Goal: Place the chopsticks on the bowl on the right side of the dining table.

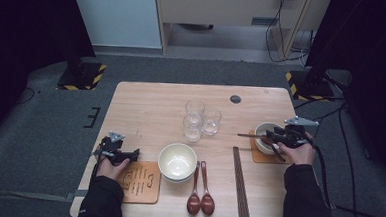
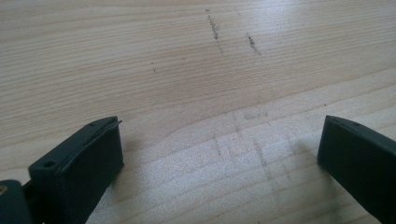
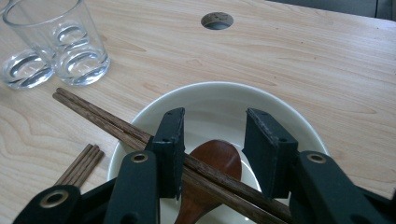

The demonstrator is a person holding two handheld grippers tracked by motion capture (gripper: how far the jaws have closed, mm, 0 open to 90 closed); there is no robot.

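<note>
Right gripper (image 3: 212, 154): held over a white bowl (image 3: 289, 116) at the right side of the table (image 1: 146, 101); jaws partly spread, a pair of chopsticks (image 3: 98, 114) passing between them and laid across the bowl's rim. Whether the pads press on the pair cannot be told. A wooden spoon (image 3: 215, 163) is seen lying inside the bowl, which is set on a brown mat (image 1: 266, 157).

Left gripper (image 2: 219, 154): jaws spread wide above bare wood at the near left.

Also listed: three glasses (image 1: 200, 120) at centre; stacked bowls (image 1: 177, 162); two spoons (image 1: 200, 201); a second chopstick pair (image 1: 240, 183); a patterned mat (image 1: 139, 182).
</note>
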